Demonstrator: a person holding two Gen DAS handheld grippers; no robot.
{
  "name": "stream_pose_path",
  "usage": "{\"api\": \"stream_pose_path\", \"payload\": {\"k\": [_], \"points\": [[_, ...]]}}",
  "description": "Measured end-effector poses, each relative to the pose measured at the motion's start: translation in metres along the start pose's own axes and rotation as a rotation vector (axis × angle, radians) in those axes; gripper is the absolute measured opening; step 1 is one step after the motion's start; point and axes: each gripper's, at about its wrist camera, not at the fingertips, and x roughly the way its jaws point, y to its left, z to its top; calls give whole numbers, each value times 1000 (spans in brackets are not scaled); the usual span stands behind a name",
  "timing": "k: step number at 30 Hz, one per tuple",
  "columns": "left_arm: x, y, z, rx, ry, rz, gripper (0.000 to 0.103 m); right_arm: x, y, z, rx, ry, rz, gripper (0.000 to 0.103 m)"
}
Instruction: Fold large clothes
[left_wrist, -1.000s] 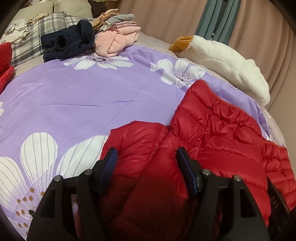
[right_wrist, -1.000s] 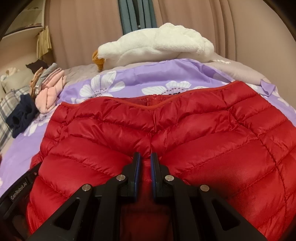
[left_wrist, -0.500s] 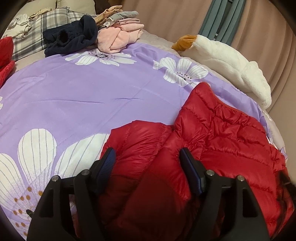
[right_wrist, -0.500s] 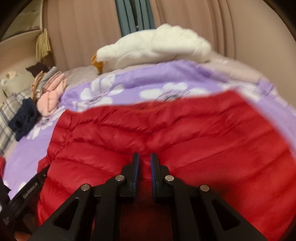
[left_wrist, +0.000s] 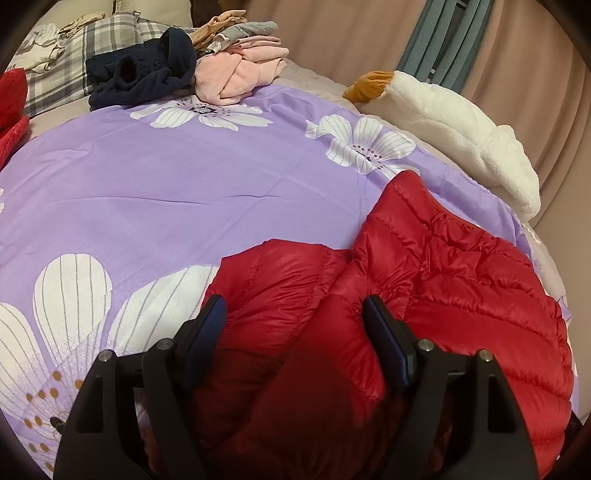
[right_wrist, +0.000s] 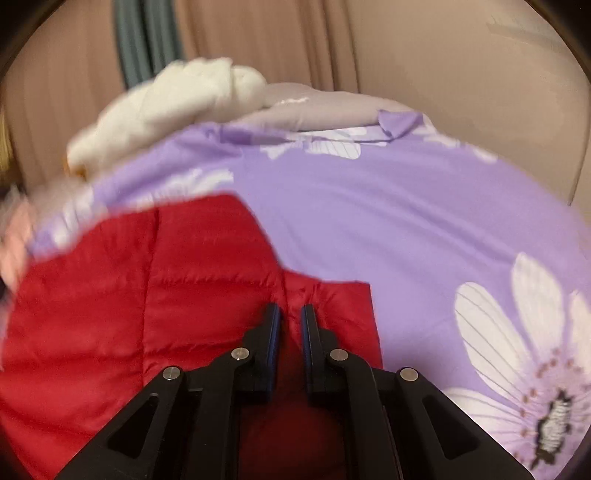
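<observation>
A red quilted down jacket (left_wrist: 443, 266) lies on the purple flowered bedsheet (left_wrist: 184, 184). In the left wrist view its puffy sleeve and side fill the space between the fingers of my left gripper (left_wrist: 293, 306), whose jaws are opening wide and no longer squeeze the fabric. In the blurred right wrist view my right gripper (right_wrist: 290, 310) is shut on a thin fold of the red jacket (right_wrist: 184, 295) near its right-hand corner, with the purple sheet (right_wrist: 406, 221) stretching to the right of it.
A white fleece garment (left_wrist: 461, 125) with an orange end lies along the bed's far right edge. At the far end of the bed are a navy garment (left_wrist: 147, 74), pink clothes (left_wrist: 240, 74) and a plaid pillow (left_wrist: 74, 55). Red cloth (left_wrist: 11, 103) shows at the left edge. Beige curtains stand behind.
The left jaws have spread wider around the jacket. The right gripper has swept sideways with its fold: the jacket now fills only the left of its view and bare sheet shows at the right.
</observation>
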Motion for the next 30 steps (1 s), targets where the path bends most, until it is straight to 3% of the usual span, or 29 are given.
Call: {"api": "stream_pose_path", "payload": {"k": [6, 14, 19, 22, 26, 29, 30], "points": [[0, 0, -1, -10, 1, -3, 79, 1, 12, -4, -53, -3, -66, 7], [1, 1, 0, -23, 3, -8, 81, -1, 1, 0, -38, -4, -49, 8], [-1, 5, 1, -50, 2, -24, 85, 0, 2, 0, -42, -4, -53, 8], [-7, 11, 5, -90, 38, 6, 93, 0, 2, 0, -39, -2, -51, 8], [-30, 43, 3, -251, 157, -146, 92, 0, 5, 0, -46, -2, -62, 8], [-52, 76, -9, -472, 265, -376, 93, -1, 6, 0, -48, -4, -67, 8], [-55, 81, -13, -504, 286, -417, 95, -1, 5, 0, -45, -4, -64, 8]]}}
